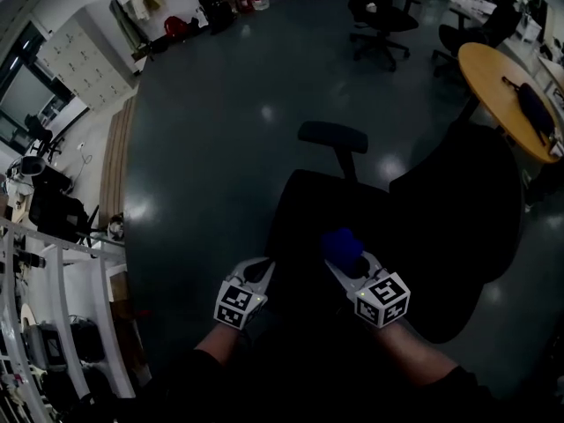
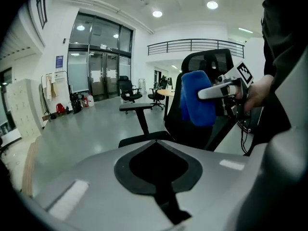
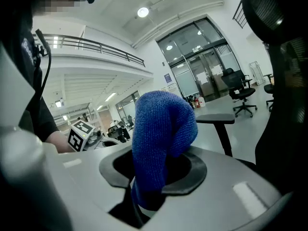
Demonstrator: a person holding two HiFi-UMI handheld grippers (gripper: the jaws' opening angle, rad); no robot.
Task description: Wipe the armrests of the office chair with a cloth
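Note:
A black office chair (image 1: 352, 218) stands below me, its backrest (image 1: 458, 227) to the right and one padded armrest (image 1: 332, 136) on the far side. My right gripper (image 1: 342, 258) hovers over the seat, shut on a blue cloth (image 1: 342, 245). The cloth (image 3: 161, 134) bulges up from between its jaws in the right gripper view, with the armrest (image 3: 214, 114) beyond. My left gripper (image 1: 257, 276) sits at the seat's left edge, its jaws closed together with nothing in them. The left gripper view shows the cloth (image 2: 197, 100) hanging from the right gripper (image 2: 216, 90), near the armrest (image 2: 136, 108).
A round wooden table (image 1: 502, 95) with a dark item on it stands at the right. Other office chairs (image 1: 383, 20) are at the back. Metal shelving (image 1: 53, 307) and lockers (image 1: 75, 60) line the left side. Grey glossy floor (image 1: 220, 130) surrounds the chair.

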